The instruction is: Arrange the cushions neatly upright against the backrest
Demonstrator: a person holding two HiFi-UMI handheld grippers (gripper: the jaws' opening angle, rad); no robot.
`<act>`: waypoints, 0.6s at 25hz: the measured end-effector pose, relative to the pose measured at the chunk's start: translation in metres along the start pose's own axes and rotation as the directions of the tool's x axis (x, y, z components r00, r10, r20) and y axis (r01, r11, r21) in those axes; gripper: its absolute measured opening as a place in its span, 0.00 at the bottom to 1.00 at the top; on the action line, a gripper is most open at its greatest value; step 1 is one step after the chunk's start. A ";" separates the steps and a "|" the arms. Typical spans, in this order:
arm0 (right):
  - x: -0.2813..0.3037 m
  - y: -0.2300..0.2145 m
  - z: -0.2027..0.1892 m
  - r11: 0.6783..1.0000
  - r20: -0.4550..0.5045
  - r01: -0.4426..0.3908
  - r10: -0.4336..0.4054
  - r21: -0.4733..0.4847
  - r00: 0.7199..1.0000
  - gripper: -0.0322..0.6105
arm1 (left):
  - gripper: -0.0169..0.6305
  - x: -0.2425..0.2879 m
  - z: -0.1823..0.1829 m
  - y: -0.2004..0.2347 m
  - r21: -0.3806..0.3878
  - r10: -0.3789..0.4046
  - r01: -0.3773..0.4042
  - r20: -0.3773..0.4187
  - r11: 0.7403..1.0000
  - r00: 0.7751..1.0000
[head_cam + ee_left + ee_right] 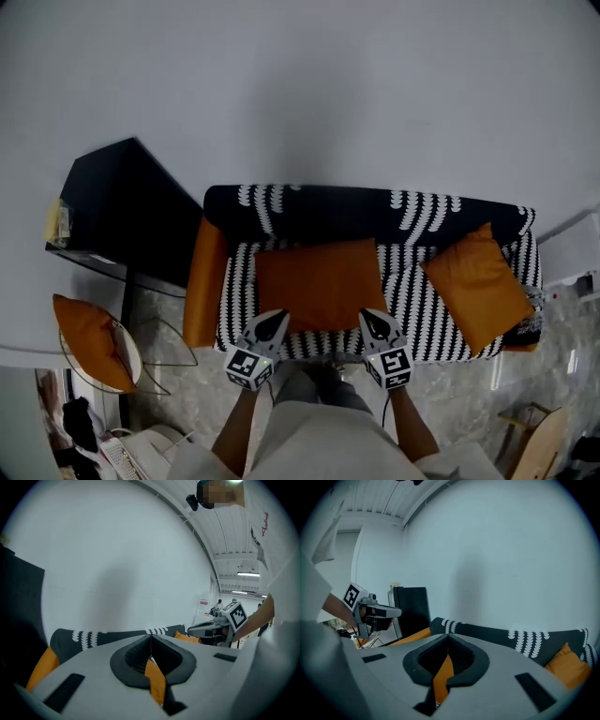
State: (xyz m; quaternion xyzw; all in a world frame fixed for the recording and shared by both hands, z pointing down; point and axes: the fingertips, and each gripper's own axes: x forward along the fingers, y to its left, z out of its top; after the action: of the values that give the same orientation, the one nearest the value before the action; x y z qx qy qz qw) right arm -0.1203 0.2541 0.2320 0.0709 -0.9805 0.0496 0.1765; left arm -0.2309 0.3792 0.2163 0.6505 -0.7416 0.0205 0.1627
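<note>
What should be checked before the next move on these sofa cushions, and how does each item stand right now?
1. Left gripper open for a grasp: not ok, its jaws are together.
2. Right gripper open for a grasp: not ok, its jaws are together.
3. Middle cushion upright against the backrest: not ok, it lies flat on the seat.
4. Right cushion neatly upright: not ok, it sits askew, one corner up.
5. Either gripper touching the middle cushion: cannot tell.
</note>
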 end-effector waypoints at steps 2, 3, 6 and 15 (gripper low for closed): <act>0.008 -0.001 -0.011 1.000 -0.022 -0.007 0.007 0.011 1.000 0.10 | 0.07 0.004 -0.007 0.008 -0.011 0.004 -0.004 -0.015 1.000 1.000; 0.012 -0.002 -0.017 1.000 -0.035 -0.007 0.007 0.017 0.999 0.10 | 0.07 0.006 -0.010 0.013 -0.015 0.005 -0.005 -0.022 1.000 1.000; 0.023 0.000 -0.031 0.999 -0.065 0.002 0.001 0.048 0.998 0.10 | 0.07 0.013 -0.022 0.025 -0.021 -0.005 0.004 -0.048 1.000 0.999; 0.068 0.000 -0.084 0.992 -0.152 0.057 -0.040 0.112 0.988 0.10 | 0.07 0.053 -0.068 0.070 -0.054 -0.063 0.058 -0.101 0.997 0.993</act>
State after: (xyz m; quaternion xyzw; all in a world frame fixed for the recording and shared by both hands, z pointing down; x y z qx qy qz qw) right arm -0.1552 0.2565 0.3341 0.1011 -0.9579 0.1074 0.2462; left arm -0.2894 0.3561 0.3075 0.6665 -0.7124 0.0302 0.2178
